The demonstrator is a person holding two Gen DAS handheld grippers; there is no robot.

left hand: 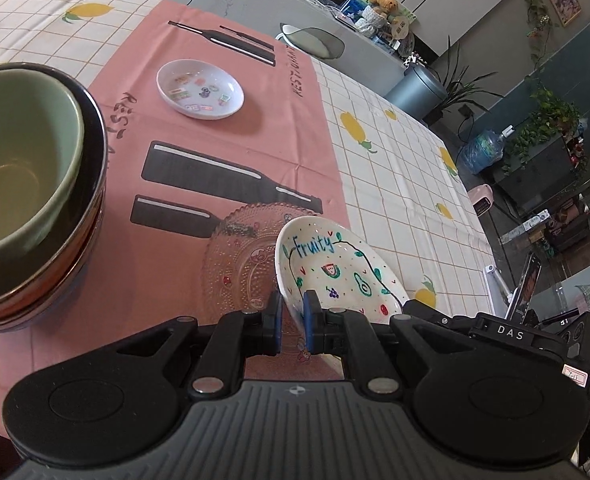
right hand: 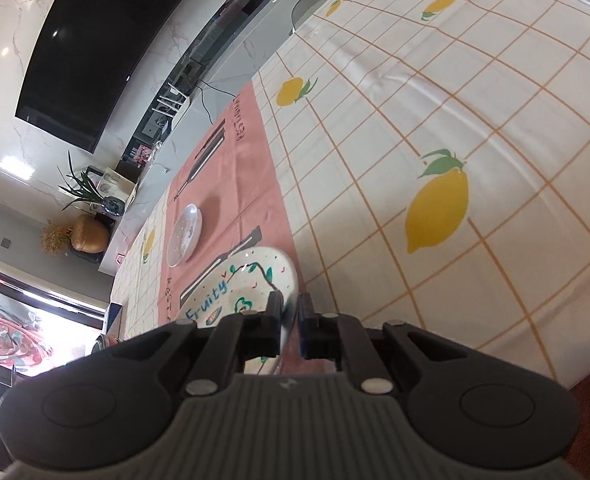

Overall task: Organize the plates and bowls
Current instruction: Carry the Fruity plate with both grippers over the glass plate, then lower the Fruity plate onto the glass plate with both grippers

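A white "Fruity" plate [left hand: 335,268] with fruit drawings is tilted up over a clear beaded glass plate [left hand: 243,264] on the pink mat. My left gripper [left hand: 293,312] is shut on its near rim. My right gripper [right hand: 291,312] is shut on the same plate's rim [right hand: 251,280] from the other side. A small white sticker-print dish [left hand: 200,89] lies farther back on the mat; it also shows in the right wrist view [right hand: 185,235]. A green bowl [left hand: 19,160] sits nested in a stack of dark bowls [left hand: 91,184] at the left.
The table carries a white lemon-print cloth [right hand: 435,140] with a pink bottle-print mat [left hand: 223,148]. The table's right edge [left hand: 471,200] drops off to a room with a bin, plants and shelves. A chair back [left hand: 315,42] stands beyond the far edge.
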